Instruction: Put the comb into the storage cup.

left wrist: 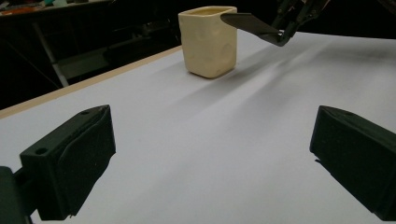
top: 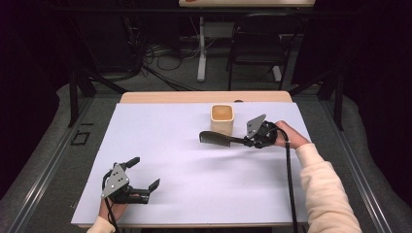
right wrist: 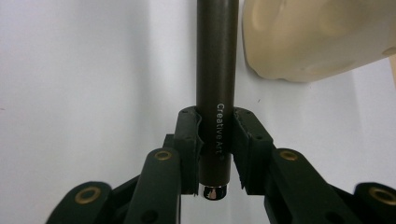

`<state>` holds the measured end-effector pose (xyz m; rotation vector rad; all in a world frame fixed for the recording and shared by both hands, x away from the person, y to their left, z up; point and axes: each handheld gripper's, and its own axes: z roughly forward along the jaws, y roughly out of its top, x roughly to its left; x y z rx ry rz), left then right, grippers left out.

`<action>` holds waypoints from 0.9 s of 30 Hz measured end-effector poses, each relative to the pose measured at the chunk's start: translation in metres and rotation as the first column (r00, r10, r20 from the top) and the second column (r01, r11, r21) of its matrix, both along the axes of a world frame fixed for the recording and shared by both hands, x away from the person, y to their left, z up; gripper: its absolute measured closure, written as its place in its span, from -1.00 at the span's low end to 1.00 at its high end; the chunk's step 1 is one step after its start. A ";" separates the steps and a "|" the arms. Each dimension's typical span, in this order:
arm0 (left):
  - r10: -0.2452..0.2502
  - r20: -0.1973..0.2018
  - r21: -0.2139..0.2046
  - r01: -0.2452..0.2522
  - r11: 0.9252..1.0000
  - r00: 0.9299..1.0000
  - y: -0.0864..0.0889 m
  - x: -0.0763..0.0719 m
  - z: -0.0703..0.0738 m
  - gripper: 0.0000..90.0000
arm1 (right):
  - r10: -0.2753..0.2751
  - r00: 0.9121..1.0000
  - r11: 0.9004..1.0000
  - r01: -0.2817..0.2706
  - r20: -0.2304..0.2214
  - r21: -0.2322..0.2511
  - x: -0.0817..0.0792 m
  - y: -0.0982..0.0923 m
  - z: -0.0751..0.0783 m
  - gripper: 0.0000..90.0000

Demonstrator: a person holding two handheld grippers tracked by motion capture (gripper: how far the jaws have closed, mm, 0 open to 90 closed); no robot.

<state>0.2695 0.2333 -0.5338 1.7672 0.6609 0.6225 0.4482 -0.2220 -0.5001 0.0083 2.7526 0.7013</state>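
A black comb [top: 217, 138] hangs just above the white sheet, in front of a cream cup [top: 222, 119]. My right gripper [top: 248, 141] is shut on the comb's handle [right wrist: 216, 84], which bears the words "Creative Art". In the left gripper view the comb [left wrist: 250, 24] sticks out level beside the cup [left wrist: 208, 41]. My left gripper [top: 145, 173] rests open near the table's front left corner, nothing between its pads [left wrist: 79, 161].
A white sheet [top: 194, 184] covers most of the wooden table [top: 160, 97]. Beyond the table stand a dark chair [top: 257, 43], a white table leg [top: 201, 48] and loose cables on the floor.
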 end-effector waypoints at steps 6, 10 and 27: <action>0.000 0.000 0.001 0.000 1.000 1.000 0.000 0.000 0.000 -1.00 | -0.031 0.999 0.998 0.030 0.014 0.056 -0.002 -0.004 0.001 0.62; 0.000 -0.001 0.002 0.000 1.000 1.000 0.000 0.000 0.000 -1.00 | -0.043 0.999 0.995 0.042 0.008 0.091 -0.004 -0.006 0.001 0.62; 0.003 0.000 0.003 -0.003 1.000 1.000 0.000 0.000 0.000 -1.00 | -0.153 0.988 0.972 0.149 0.006 0.184 -0.014 -0.014 0.006 0.62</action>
